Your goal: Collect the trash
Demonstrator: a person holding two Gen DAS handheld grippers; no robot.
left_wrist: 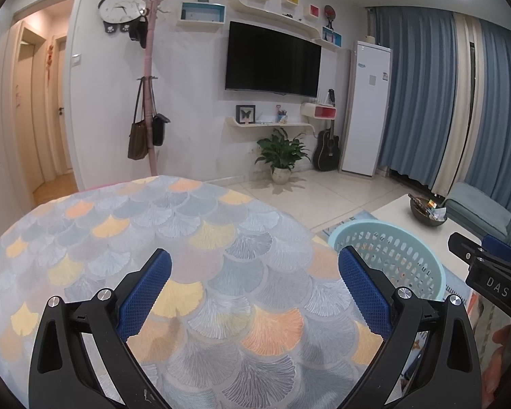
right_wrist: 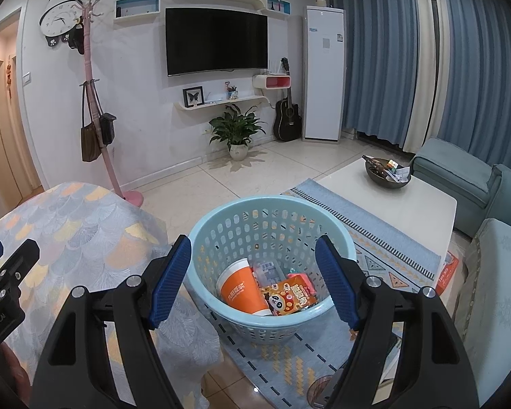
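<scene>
inside, orange cup (right_wrist: pixel 242 288) tilted, mouth up-left

The right gripper (right_wrist: pixel 253 274), jaws spread wide and holding nothing, hangs above a pale blue basket (right_wrist: pixel 221 238) on a patterned rug (right_wrist: pixel 374 225). Framed between the jaws, inside the basket, lie an orange paper cup (right_wrist: pixel 240 286) on its side, a panda-print snack packet (right_wrist: pixel 291 298) touching it, a pink wrapper (right_wrist: pixel 299 277) and a clear plastic piece (right_wrist: pixel 267 271). Left of the jaws spreads a fan-patterned cloth (right_wrist: pixel 85 238); beyond the right jaw stands a white table (right_wrist: pixel 374 191) bearing a dark bowl (right_wrist: pixel 386 173).
</scene>
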